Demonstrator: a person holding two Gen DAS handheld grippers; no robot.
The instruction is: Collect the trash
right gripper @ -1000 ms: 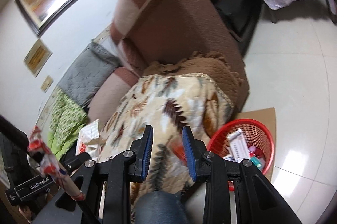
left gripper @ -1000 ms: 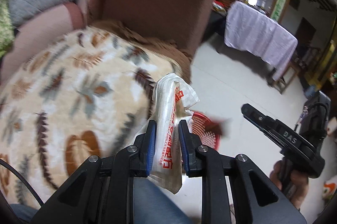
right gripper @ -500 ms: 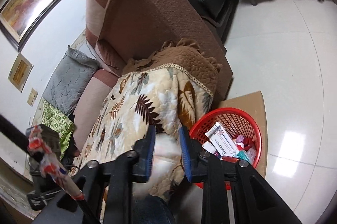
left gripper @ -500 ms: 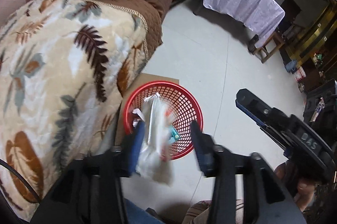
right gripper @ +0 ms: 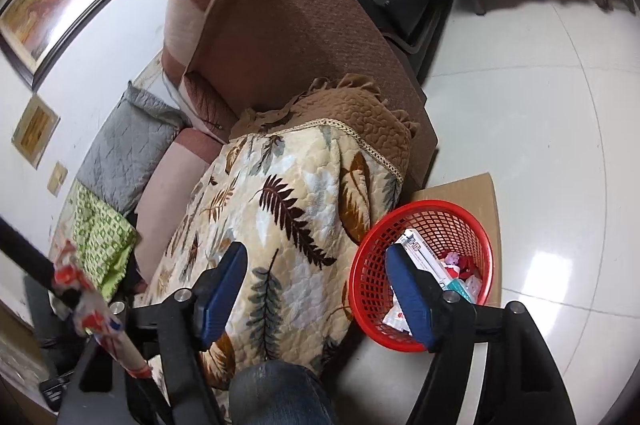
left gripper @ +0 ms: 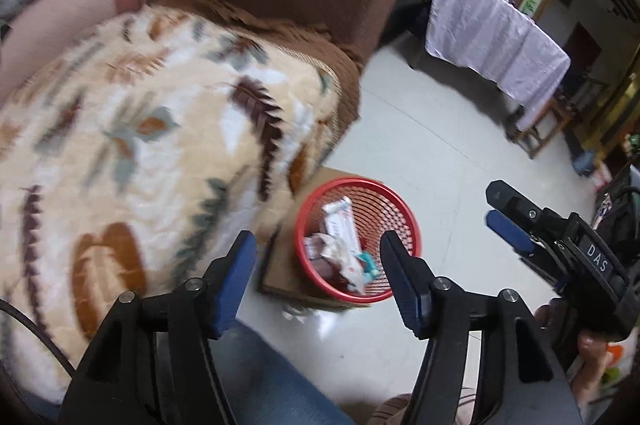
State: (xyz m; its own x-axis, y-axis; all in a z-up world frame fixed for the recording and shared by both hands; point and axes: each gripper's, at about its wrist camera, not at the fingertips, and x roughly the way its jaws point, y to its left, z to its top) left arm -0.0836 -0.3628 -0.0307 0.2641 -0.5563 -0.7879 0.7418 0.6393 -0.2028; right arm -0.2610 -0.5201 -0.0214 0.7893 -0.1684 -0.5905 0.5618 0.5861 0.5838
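Left wrist: red basket [left gripper: 400, 213] on white tiled floor [left gripper: 440, 153].

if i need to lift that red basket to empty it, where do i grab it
Grip the red basket by its top rim, on the side facing the open floor, coming down from above. The rim is a thin, firm ring that open jaws can straddle. The blanket crowds the opposite side, and the mesh wall slopes inward.
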